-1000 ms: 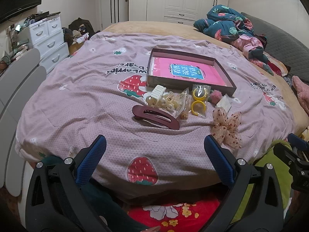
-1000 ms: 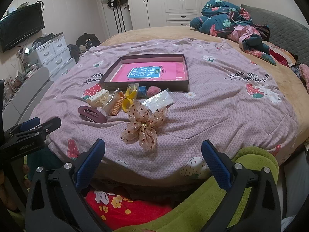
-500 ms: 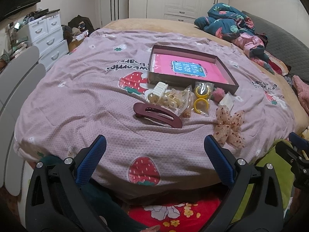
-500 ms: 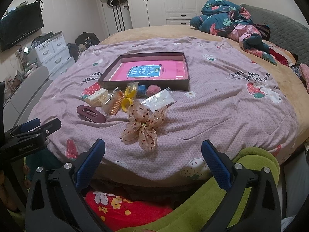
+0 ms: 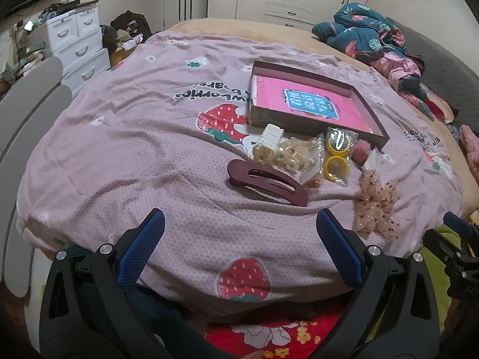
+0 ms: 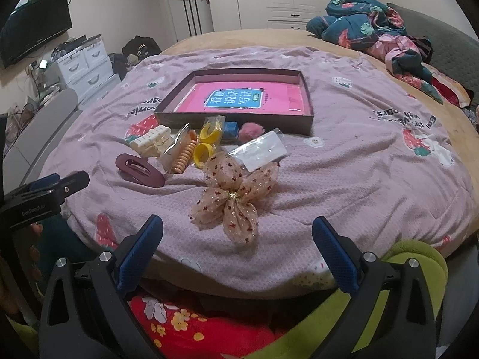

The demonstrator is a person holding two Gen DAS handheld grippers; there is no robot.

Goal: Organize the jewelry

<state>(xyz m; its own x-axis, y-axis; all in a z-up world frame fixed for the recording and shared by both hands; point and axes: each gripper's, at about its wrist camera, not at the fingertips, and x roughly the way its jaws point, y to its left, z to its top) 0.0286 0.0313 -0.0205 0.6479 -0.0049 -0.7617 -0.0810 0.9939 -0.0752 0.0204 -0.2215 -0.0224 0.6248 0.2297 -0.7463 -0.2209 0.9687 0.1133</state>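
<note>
A shallow brown box [image 5: 258, 116] with a pink book inside lies on the bed; it also shows in the right wrist view [image 6: 239, 119]. In front of it lie a maroon hair clip [image 5: 266, 182] [image 6: 139, 169], a cream claw clip [image 5: 268, 138] [image 6: 151, 141], bagged yellow rings [image 5: 336, 154] [image 6: 206, 142], a bagged orange coil tie [image 6: 182, 157], a pink pom-pom [image 5: 361, 150] [image 6: 251, 129] and a beige mesh bow [image 5: 377, 205] [image 6: 236, 194]. My left gripper [image 5: 241, 232] is open and empty, just short of the maroon clip. My right gripper [image 6: 238, 240] is open and empty, just short of the bow.
The bed has a purple strawberry-print cover [image 5: 134, 137]. Crumpled clothes [image 6: 374, 34] lie at the far right. White drawers [image 5: 77, 42] stand left of the bed. A clear flat packet [image 6: 260, 151] and a small blue block [image 6: 231, 127] lie near the box.
Both grippers have moved forward toward the items, which now look larger and closer. Both stay open and empty.
</note>
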